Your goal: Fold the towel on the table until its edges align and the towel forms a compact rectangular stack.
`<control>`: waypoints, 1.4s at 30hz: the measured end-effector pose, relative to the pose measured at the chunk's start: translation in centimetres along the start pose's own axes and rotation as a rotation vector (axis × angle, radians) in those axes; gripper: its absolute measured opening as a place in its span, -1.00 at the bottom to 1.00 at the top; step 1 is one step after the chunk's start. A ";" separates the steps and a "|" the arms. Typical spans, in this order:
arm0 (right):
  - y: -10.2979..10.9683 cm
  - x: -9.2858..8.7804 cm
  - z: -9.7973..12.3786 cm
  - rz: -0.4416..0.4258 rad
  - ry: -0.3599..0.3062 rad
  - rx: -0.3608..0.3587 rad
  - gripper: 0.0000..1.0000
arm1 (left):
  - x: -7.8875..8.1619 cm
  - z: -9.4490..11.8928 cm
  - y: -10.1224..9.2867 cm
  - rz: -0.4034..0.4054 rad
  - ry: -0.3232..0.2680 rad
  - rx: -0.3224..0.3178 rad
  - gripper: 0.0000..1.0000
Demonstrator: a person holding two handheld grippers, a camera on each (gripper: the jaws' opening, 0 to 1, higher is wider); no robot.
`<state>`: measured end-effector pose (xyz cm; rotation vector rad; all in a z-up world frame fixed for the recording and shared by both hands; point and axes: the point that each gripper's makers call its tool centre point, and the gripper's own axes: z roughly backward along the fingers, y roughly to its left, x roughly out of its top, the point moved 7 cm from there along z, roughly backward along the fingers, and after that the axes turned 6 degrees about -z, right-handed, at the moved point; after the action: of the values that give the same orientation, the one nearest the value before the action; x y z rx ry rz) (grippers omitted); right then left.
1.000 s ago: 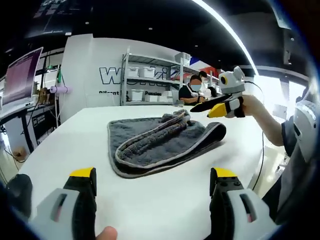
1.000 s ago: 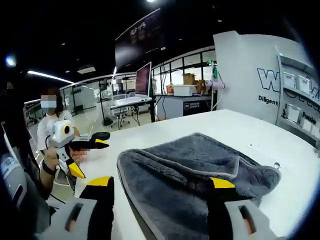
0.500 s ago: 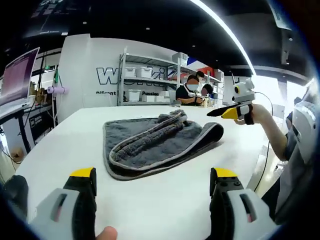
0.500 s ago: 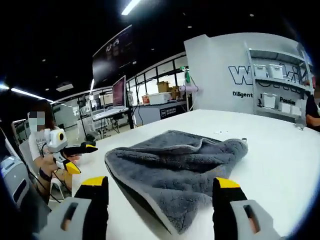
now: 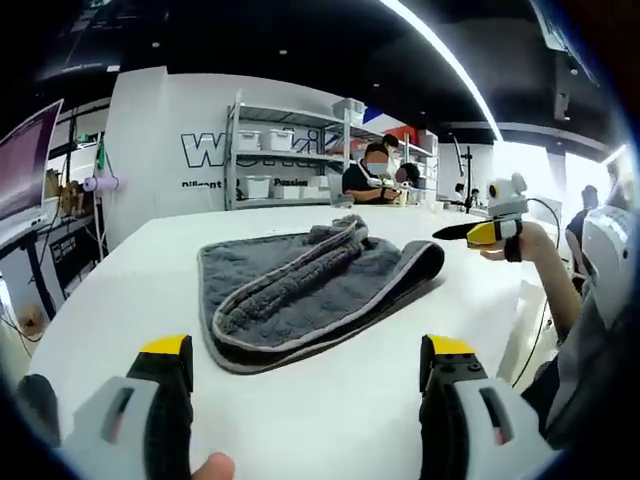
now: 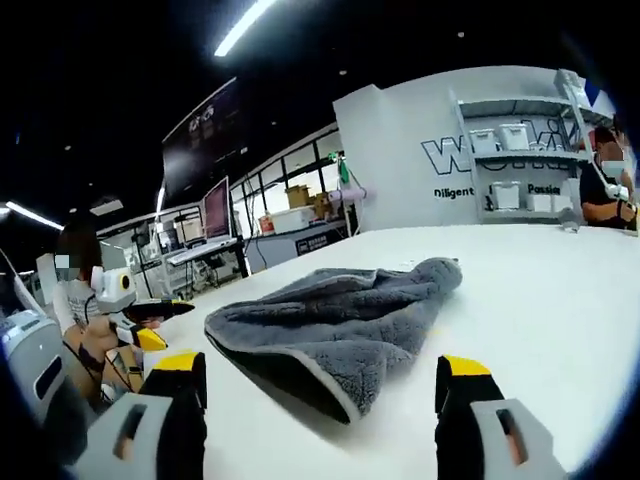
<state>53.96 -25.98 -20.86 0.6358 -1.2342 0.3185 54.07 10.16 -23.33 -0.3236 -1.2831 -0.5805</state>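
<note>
A grey towel lies loosely folded and rumpled on the white table, with a bunched ridge running across its top. In the right gripper view the same towel rests a short way ahead, its folded edge facing me. My left gripper is open over bare table in front of the towel, holding nothing. My right gripper is open too, just short of the towel's near edge. The right gripper also appears at the right of the left gripper view, held in a hand away from the towel. The left gripper shows at the far left of the right gripper view.
Behind the table stand metal shelves with white bins, and people sit at the back. Desks with monitors stand beyond the table's other side. The person's arm reaches in at the right.
The right gripper has drawn back from the towel, moving right and away in the left gripper view. The towel looks smaller and farther in the right gripper view. The towel itself has not moved.
</note>
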 end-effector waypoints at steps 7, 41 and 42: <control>-0.3 -0.3 1.2 0.045 -0.033 -0.113 0.99 | 0.5 -1.2 -0.2 -0.036 0.029 -0.036 0.98; -1.7 -1.5 2.8 0.082 0.026 -0.253 0.99 | 5.8 -11.5 -0.5 -0.375 0.046 -0.327 0.71; -1.5 -1.5 2.6 0.081 0.017 -0.234 0.99 | 6.0 -11.9 -0.6 -0.378 0.042 -0.329 0.71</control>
<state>52.31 -28.62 -22.19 0.3816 -1.2604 0.2415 64.26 1.96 -20.79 -0.3390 -1.2147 -1.1203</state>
